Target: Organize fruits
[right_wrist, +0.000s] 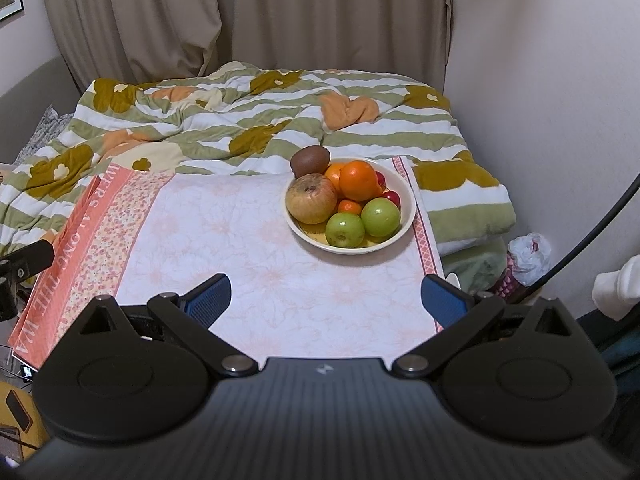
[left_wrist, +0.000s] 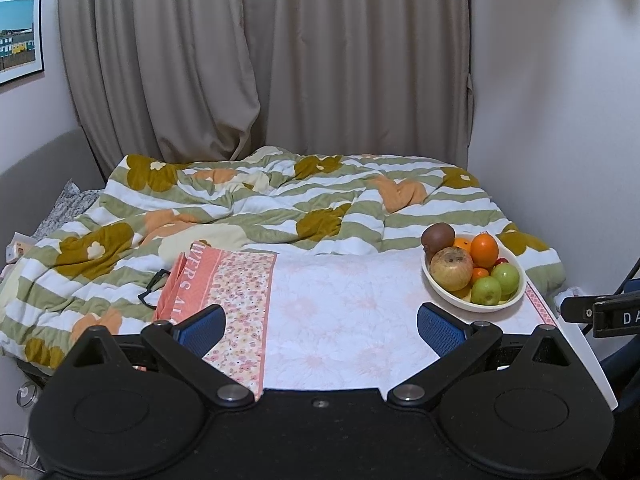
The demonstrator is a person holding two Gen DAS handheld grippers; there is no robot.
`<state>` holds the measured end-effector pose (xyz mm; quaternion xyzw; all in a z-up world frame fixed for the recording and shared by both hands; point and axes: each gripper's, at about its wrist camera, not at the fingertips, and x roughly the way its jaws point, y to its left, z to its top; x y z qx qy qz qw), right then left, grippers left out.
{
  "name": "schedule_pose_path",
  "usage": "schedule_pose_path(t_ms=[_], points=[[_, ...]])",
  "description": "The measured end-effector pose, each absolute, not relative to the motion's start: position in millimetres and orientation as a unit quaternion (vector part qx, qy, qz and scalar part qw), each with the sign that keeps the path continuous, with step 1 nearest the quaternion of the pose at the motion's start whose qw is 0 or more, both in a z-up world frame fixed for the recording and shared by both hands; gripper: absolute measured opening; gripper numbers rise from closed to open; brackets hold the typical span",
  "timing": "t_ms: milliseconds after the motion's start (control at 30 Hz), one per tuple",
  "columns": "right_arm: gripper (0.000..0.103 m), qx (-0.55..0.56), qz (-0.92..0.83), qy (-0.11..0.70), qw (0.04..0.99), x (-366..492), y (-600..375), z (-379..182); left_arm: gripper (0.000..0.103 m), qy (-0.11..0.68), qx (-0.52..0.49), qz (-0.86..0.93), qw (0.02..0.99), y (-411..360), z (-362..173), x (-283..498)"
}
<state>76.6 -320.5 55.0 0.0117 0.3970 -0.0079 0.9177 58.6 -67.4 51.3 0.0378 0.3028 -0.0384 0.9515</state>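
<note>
Both my left tongs (left_wrist: pixel 320 322) and right tongs (right_wrist: pixel 326 300) hang spread apart and empty, short of the bowl (right_wrist: pixel 408 216), which sits on the surface's far right. The kiwi (right_wrist: pixel 310 161) perches on the bowl's back rim; I judge a nudge could roll it onto the quilt (right_wrist: pixel 240 120). Small fruits behind the orange (right_wrist: pixel 358 180) are mostly hidden.
</note>
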Motion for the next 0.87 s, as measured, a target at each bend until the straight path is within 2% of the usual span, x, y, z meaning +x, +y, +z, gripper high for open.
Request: schedule_pose_path(t_ms=[867], points=[[0.103, 0.016, -0.014, 0.397, 0.917, 79.4, -311.8, 54.0, 0.103, 0.282, 0.043, -0.051, 0.957, -52.1, 47.1, 49.3]])
